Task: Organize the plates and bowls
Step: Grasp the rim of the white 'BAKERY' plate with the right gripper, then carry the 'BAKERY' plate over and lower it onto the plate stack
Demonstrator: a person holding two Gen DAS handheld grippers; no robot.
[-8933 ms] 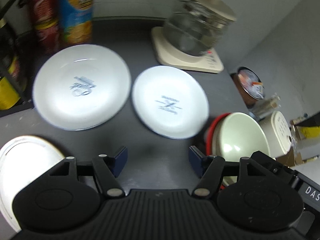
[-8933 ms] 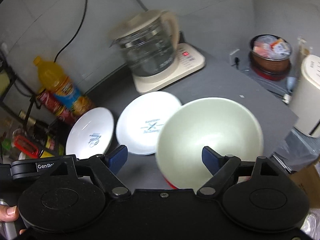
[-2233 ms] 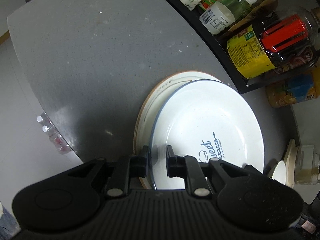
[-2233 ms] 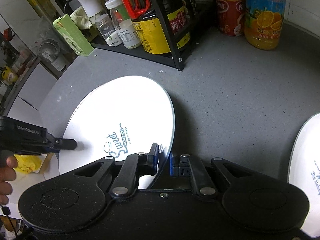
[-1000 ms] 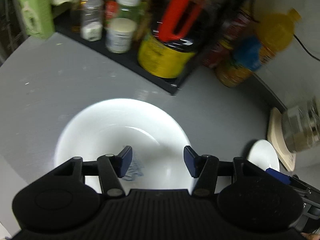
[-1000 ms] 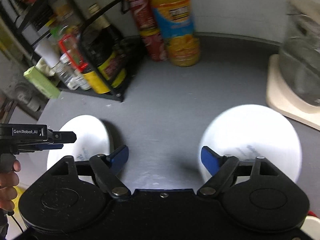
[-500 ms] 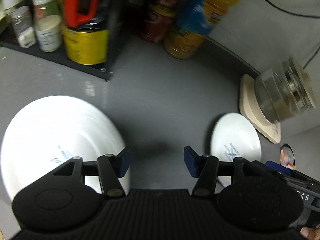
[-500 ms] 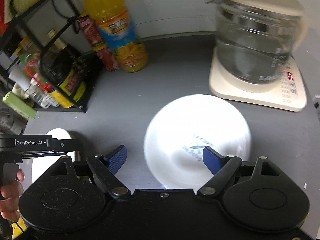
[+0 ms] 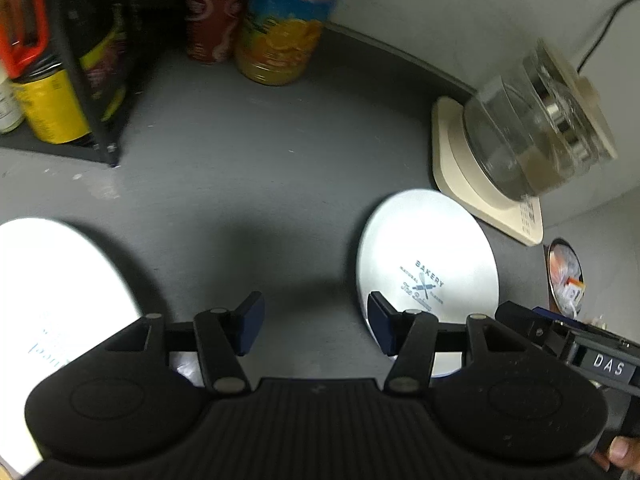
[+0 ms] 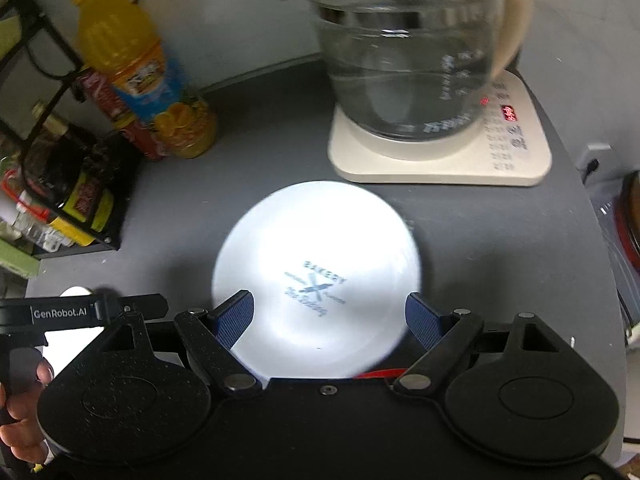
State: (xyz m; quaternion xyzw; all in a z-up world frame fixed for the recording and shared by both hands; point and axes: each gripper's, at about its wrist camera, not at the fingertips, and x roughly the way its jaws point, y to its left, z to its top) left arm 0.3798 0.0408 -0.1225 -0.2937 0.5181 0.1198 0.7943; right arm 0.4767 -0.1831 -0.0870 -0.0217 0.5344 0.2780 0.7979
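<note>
Left wrist view: the left gripper (image 9: pixel 316 324) is seen with jaws spread wide and empty over the dark grey counter (image 9: pixel 256 184). A small round white plate with a blue bakery print (image 9: pixel 430 276) lies flat beside the right finger; a larger white plate (image 9: pixel 60 300) lies at far left.

Right wrist view: the right gripper (image 10: pixel 330 316) is likewise wide and empty, the small plate (image 10: pixel 316 276) lying flat between its fingers, before a glass kettle (image 10: pixel 404 64).

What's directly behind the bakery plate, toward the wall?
Behind the bakery plate sits the cream kettle base carrying the glass kettle. The base's near edge lies close to the plate's rim; contact is unclear. The counter beneath the base is hidden.
</note>
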